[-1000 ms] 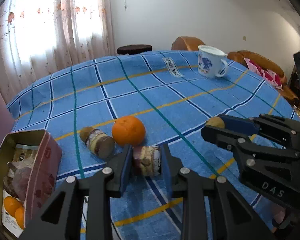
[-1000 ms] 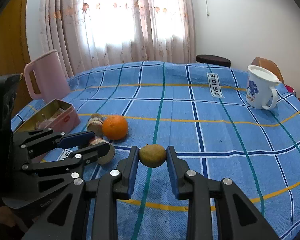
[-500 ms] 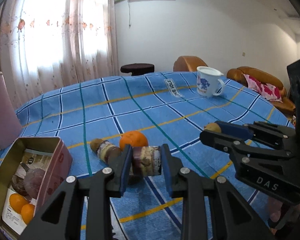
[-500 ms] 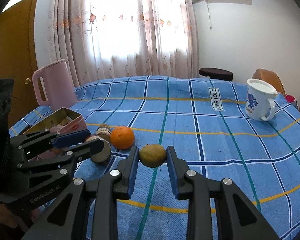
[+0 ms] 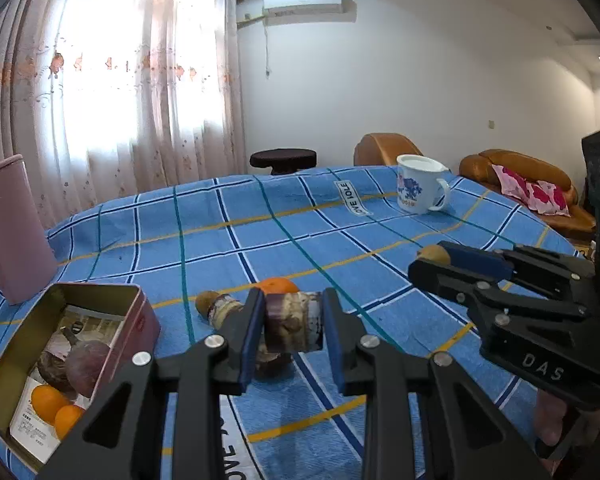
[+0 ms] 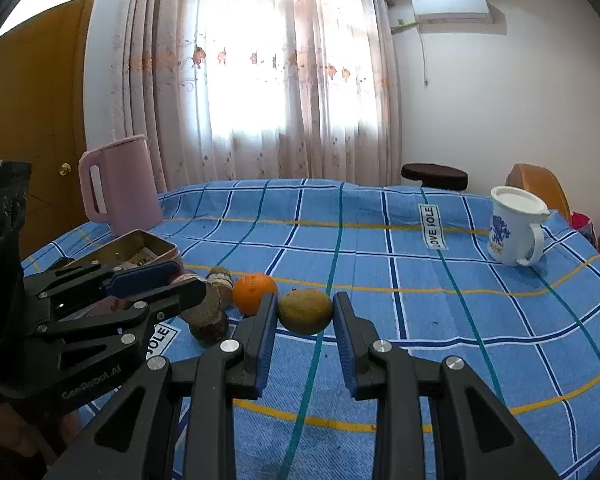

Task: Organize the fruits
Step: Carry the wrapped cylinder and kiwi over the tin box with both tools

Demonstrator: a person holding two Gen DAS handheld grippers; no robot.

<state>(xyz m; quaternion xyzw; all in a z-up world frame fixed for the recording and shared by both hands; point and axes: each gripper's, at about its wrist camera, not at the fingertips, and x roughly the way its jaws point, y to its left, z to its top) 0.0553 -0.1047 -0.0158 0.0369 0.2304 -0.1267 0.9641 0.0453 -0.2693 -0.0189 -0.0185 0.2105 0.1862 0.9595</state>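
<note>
My left gripper [image 5: 293,307] is shut on a mottled purple-brown fruit [image 5: 294,328], held just above the blue checked cloth. Behind it lie an orange [image 5: 278,284] and another brownish fruit [image 5: 222,309]. To the right, my right gripper [image 5: 430,258] is shut on a yellow-brown fruit [image 5: 433,254]. The right wrist view shows that gripper [image 6: 305,305] clamping the yellow-brown fruit [image 6: 306,312] between its blue pads, with the orange [image 6: 254,292] just left of it. Further left is the left gripper [image 6: 192,280] with its fruit [image 6: 208,305]. An open tin [image 5: 140,326] at the left holds several fruits.
A pink jug [image 6: 118,186] stands behind the tin [image 6: 158,245] at the table's left. A white mug [image 6: 514,226] with a blue print stands at the far right. A dark fruit [image 6: 211,330] lies on the cloth under the left gripper. Sofa and stool stand beyond the table.
Both grippers have risen a little and tipped upward, each keeping its fruit. More of the wall and curtain shows, and the tin sits fuller in the left wrist view.
</note>
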